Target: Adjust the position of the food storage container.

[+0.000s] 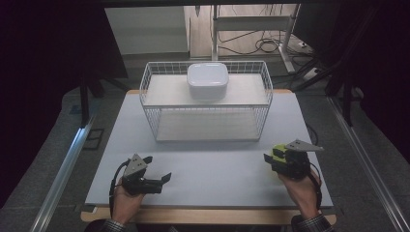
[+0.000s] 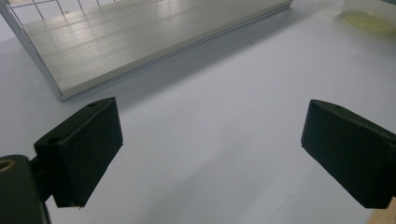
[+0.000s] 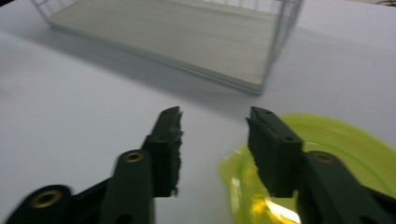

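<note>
A translucent yellow-green bowl (image 3: 345, 144) lies on the pale table mat (image 1: 217, 169) at the front right. My right gripper (image 3: 212, 119) hangs over its near rim: one jaw is above the bowl's inside, the other is outside it, and bare mat shows in the gap between them. No pad visibly presses on the rim. From above, the right gripper (image 1: 271, 153) covers most of the bowl (image 1: 279, 150). My left gripper (image 1: 157, 167) rests at the front left, jaws wide open and empty (image 2: 210, 149). The bowl (image 2: 369, 21) shows far off in the left gripper view.
A white wire rack (image 1: 145, 82) stands across the back of the mat, with a lower wooden shelf board (image 3: 187, 37) (image 2: 140, 42). A white lidded container (image 1: 208, 79) sits on its upper shelf. Metal rails run along both sides of the table.
</note>
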Available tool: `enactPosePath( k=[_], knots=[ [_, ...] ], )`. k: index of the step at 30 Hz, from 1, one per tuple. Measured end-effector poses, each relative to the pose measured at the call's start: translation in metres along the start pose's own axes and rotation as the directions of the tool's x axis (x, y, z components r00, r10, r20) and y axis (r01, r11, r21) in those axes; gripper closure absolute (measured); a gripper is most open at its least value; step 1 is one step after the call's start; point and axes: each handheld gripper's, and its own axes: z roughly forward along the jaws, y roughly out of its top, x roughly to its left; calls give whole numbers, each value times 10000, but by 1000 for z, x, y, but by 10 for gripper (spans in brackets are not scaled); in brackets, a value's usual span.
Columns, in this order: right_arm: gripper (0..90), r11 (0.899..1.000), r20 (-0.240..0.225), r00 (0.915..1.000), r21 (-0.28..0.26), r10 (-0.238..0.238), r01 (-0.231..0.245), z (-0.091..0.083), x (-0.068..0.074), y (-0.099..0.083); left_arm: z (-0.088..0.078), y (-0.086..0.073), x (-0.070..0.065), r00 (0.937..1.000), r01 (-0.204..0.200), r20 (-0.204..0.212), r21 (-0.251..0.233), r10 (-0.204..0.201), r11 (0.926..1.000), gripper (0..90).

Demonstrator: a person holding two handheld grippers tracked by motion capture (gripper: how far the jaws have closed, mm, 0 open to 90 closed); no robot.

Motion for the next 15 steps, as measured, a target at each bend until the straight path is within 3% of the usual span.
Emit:
enactPosePath(
  k=[3,9,15],
  knots=[
    [724,9992,336,9987,-37,387,-386,-5,-14,-2,1,-1,0,10000,25,9,55,-25,10000,51],
    [897,9973,1073,9919,-351,678,-644,-18,-37,-4,1,-1,0,10000,-61,-48,76,61,10000,52],
    [900,9913,1804,9748,-299,1315,-1282,-25,-61,-12,3,-1,0,10000,-71,-37,138,71,9999,53]
  ],
)
